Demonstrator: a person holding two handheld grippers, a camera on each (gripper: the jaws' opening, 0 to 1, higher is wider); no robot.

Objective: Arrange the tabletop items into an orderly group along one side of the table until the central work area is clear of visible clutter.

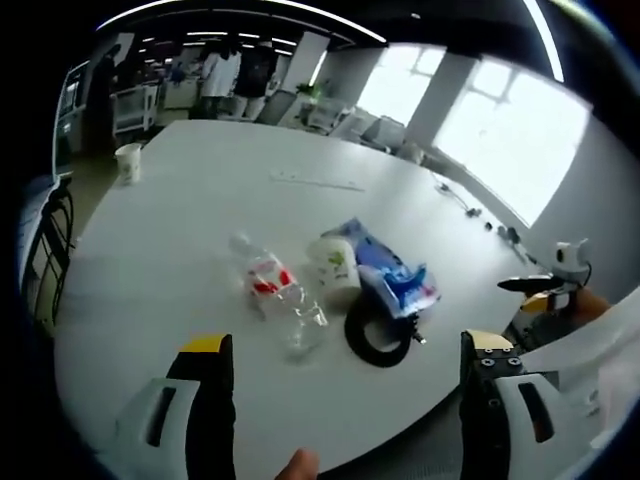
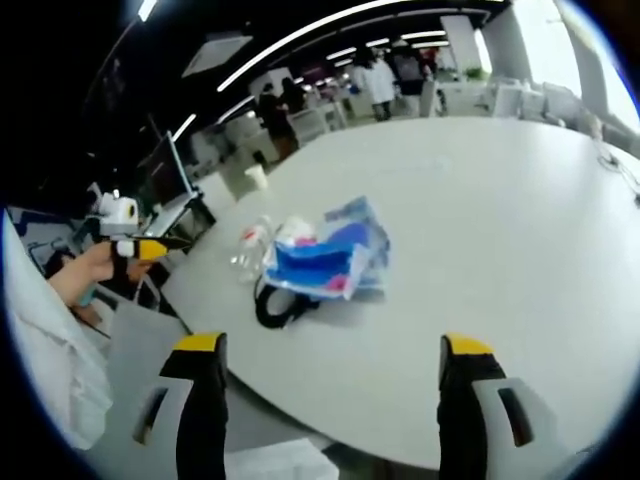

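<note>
Bottle (image 1: 278,290) lies flat beside cup (image 1: 335,262), cap toward far edge.

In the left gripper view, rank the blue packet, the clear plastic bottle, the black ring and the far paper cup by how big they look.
1. Blue packet and clear plastic bottle: too alike in spread to separate.
2. Black ring, partly hidden under the packet.
3. Paper cup: smallest, but it stands much farther from the camera, so its true size is unsure.

Both views look down from beyond the desk (image 1: 200,200) edge, held back from it, one on each flank; they share the bottle (image 1: 278,290), blue packet (image 2: 330,255) and black ring (image 1: 375,335) cluster
</note>
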